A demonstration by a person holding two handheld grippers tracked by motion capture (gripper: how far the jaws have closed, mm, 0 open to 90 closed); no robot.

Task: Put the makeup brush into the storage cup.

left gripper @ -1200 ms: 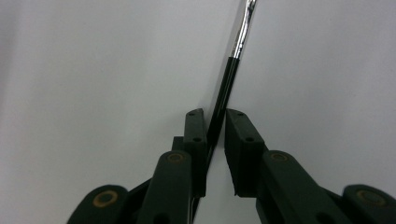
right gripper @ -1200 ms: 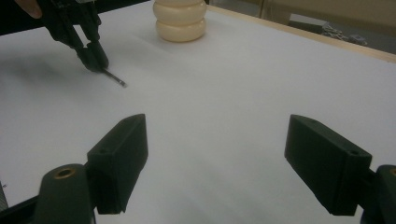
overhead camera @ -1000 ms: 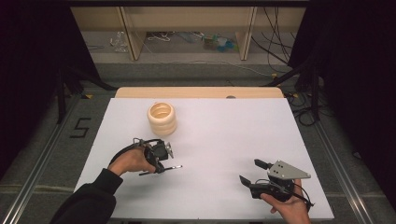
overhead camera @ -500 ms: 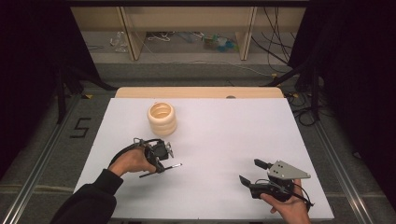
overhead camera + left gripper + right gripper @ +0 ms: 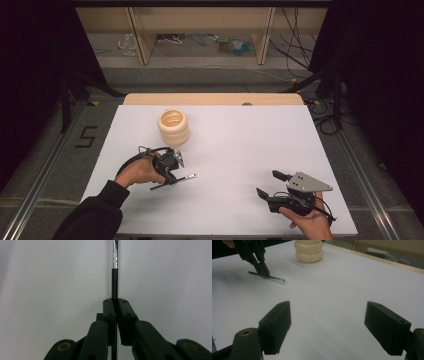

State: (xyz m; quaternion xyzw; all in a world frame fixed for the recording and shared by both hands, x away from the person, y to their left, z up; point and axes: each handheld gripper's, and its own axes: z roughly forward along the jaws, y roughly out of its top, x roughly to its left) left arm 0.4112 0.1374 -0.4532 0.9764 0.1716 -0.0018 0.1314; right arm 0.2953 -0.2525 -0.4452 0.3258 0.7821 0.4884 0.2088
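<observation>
- Right claw (image 5: 270, 185) sits nearest us at the bench's near right corner, jaws spread wide with nothing between them; in the right gripper view it looks across the white bench (image 5: 240, 140) toward the other hand.
- Left claw (image 5: 169, 174), at mid-left, is pressed together on a thin rod-like tool (image 5: 181, 178), pinching its dark handle; the left gripper view shows the jaws meeting flush on the shaft (image 5: 114, 282).
- We judge the tool's long axis runs roughly left to right across the bench, tilted a little, metal tip (image 5: 280, 279) toward the bench's middle and low over the surface; whether it touches, we cannot tell.
- Our advice for the grip: keep the pinch square on the handle and the wrist level, so the thin shaft does not swivel.
- Farthest off, a cream stack of rings (image 5: 173, 126) stands upright, well apart from both claws.
</observation>
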